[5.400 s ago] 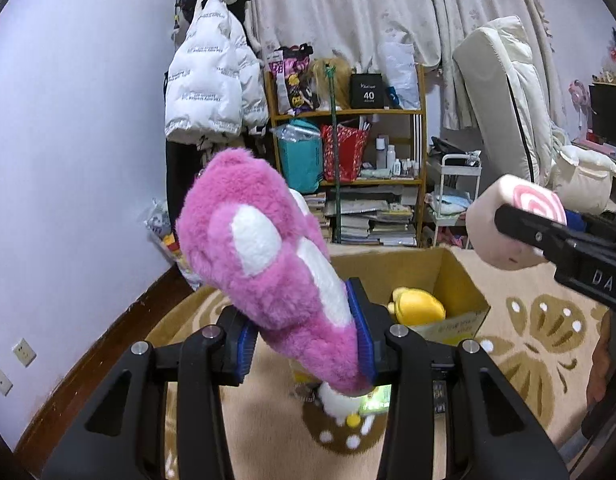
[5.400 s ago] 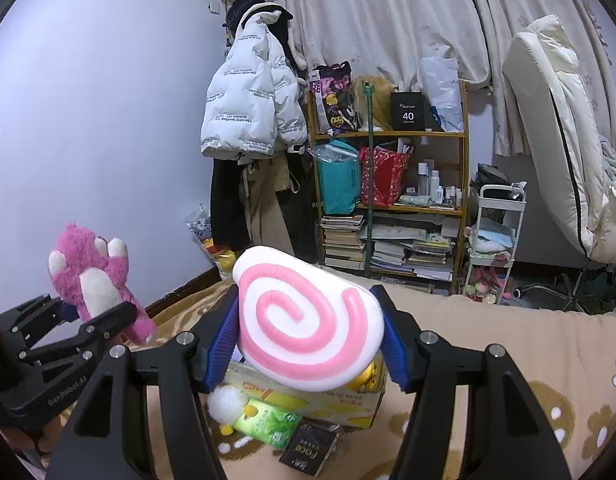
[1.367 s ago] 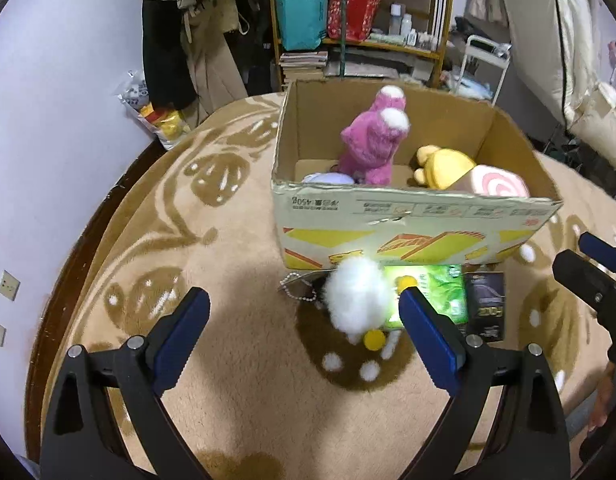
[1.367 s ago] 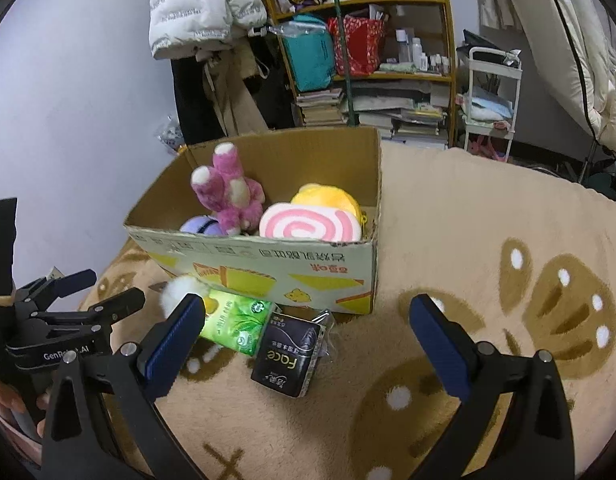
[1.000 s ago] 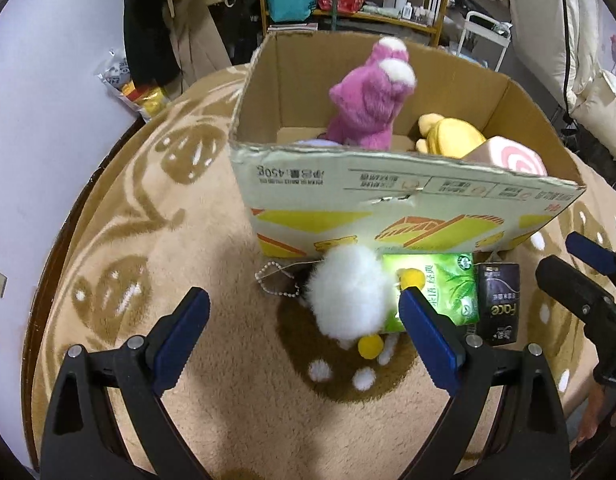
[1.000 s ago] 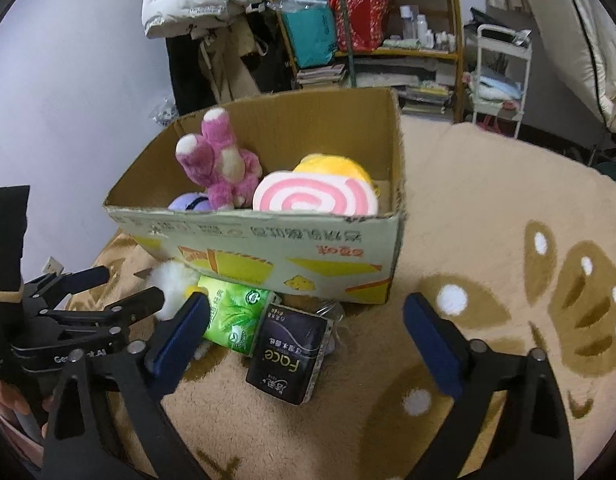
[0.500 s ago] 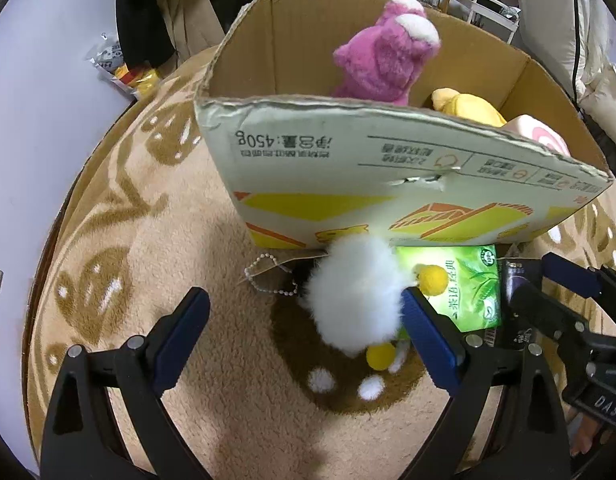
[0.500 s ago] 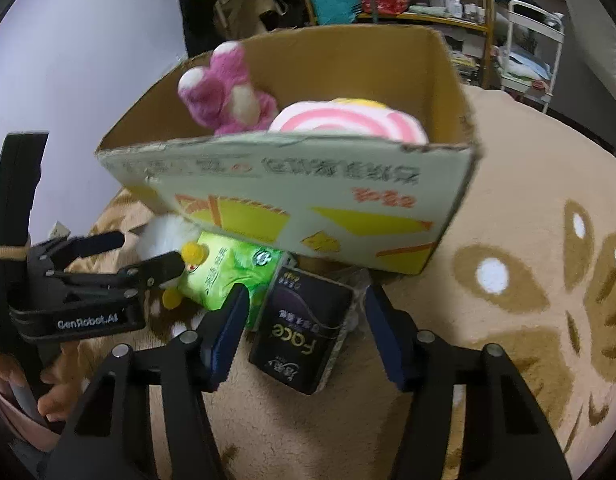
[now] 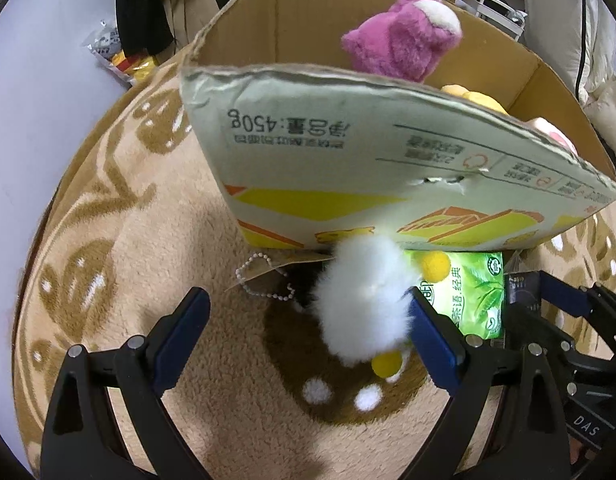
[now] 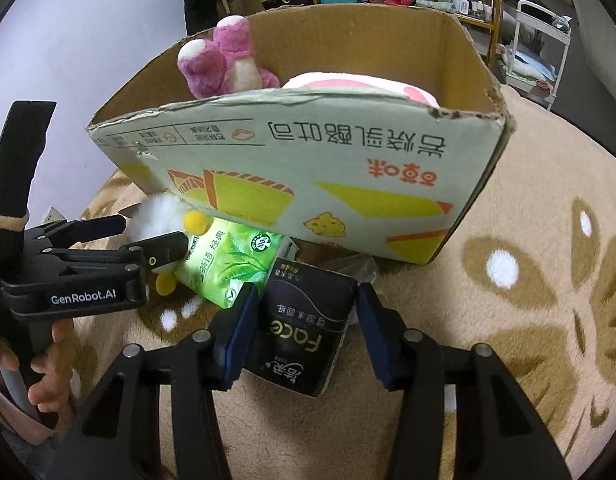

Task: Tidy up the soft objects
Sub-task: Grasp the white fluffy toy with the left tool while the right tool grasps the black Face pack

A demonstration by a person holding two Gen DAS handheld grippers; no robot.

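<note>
Here, line by line:

Left gripper (image 9: pixel 308 332): fingers spread wide, low over the rug; the white fluffy toy (image 9: pixel 364 300) lies between them, its fur just at the right finger, the left finger well clear of it.

Right gripper (image 10: pixel 304 332): fingers closing around the black tissue pack (image 10: pixel 304 320); the left finger is at the pack's edge, the right finger shows a thin gap.

White fluffy toy: on the rug (image 9: pixel 128 240), against the front wall of the cardboard box (image 9: pixel 348 184), with yellow pompoms and a bead chain (image 9: pixel 264 280) beside it.

Green tissue pack (image 10: pixel 228 268): flat on the rug between the fluffy toy and the black pack, partly under the box's front edge.

Box contents: pink plush bear (image 10: pixel 224 60) upright at the back, pink-swirl roll cushion (image 10: pixel 356 84) beside it, a yellow plush (image 9: pixel 476 98) just showing.

Person: a hand (image 10: pixel 48 364) grips the left gripper's handle.
</note>
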